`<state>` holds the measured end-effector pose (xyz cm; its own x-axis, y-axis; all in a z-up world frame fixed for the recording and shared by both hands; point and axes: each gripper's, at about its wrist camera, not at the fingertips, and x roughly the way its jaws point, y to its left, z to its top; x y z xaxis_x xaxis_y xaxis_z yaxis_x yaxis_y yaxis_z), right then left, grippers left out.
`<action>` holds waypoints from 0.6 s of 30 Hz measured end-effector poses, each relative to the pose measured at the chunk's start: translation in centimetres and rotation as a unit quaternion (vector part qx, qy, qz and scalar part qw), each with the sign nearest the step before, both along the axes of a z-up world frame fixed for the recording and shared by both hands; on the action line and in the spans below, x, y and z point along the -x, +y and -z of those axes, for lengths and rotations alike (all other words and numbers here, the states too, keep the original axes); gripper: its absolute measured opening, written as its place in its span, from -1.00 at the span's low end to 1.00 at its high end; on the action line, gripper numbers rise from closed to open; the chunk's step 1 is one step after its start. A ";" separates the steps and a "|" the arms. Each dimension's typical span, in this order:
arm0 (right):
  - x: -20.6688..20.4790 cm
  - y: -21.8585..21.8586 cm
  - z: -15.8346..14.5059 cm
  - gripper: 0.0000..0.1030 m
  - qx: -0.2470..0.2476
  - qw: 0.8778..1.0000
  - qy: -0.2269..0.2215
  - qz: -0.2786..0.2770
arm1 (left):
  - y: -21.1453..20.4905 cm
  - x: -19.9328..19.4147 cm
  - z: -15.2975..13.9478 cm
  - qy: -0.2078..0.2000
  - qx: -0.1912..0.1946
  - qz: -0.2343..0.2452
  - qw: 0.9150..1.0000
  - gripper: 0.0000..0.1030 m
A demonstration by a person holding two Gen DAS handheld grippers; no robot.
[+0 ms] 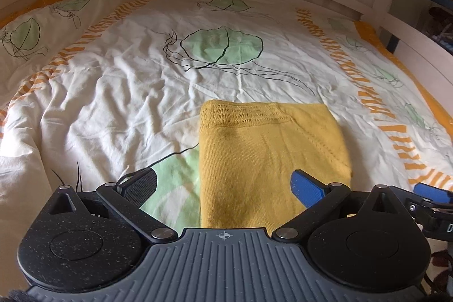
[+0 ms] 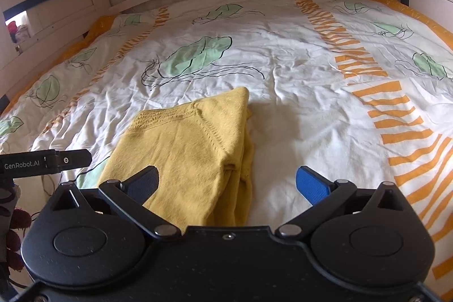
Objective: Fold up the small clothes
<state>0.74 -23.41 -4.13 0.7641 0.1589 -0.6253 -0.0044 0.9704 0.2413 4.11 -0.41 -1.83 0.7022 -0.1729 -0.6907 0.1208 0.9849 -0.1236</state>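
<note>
I have the yellow knit top (image 1: 271,160) folded on the bed (image 1: 119,92), both left tongs (image 1: 223,183) and right tongs (image 2: 228,181) wide and empty, so next I judge a final fold or smoothing.

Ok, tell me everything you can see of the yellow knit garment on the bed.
The yellow knit garment is mustard, fine-knit, with an openwork lace band along its far edge and a diagonal seam line. It lies folded into a compact, roughly rectangular stack on the duvet, layered edges showing on its right side. Both the left gripper and right gripper are open over its near end, neither holding it.
</note>
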 end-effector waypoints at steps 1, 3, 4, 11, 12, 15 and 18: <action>0.3 0.1 -0.1 0.99 -0.001 1.000 0.001 0.001 | -0.1 0.5 -0.1 0.001 -0.002 0.003 1.000 0.99; 0.9 0.2 -0.2 0.99 -0.001 1.000 0.003 0.002 | -0.4 1.2 -0.2 0.005 -0.011 0.004 1.000 0.99; 1.2 0.2 -0.2 0.99 0.000 1.000 0.004 0.003 | -0.6 1.5 -0.2 0.005 -0.016 0.004 1.000 0.99; 3.2 0.3 0.1 0.99 0.000 1.000 0.011 0.009 | -1.3 3.6 -0.1 0.022 -0.043 -0.002 0.999 0.98; 3.4 0.3 0.1 0.99 -0.001 1.000 0.013 0.010 | -1.3 3.8 -0.1 0.022 -0.044 -0.001 0.999 0.98; 4.1 0.4 0.1 0.99 0.002 1.000 0.010 0.009 | -1.3 4.5 0.0 0.031 -0.045 -0.007 0.998 0.97; 4.5 0.5 0.0 0.99 0.006 1.000 0.010 0.003 | -1.2 4.9 0.2 0.048 -0.049 -0.023 0.997 0.97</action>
<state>-3.73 -22.86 -4.15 0.7527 0.1471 -0.6417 0.0055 0.9733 0.2297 -0.78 -1.63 -2.03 0.6375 -0.0712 -0.7672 0.0684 0.9970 -0.0357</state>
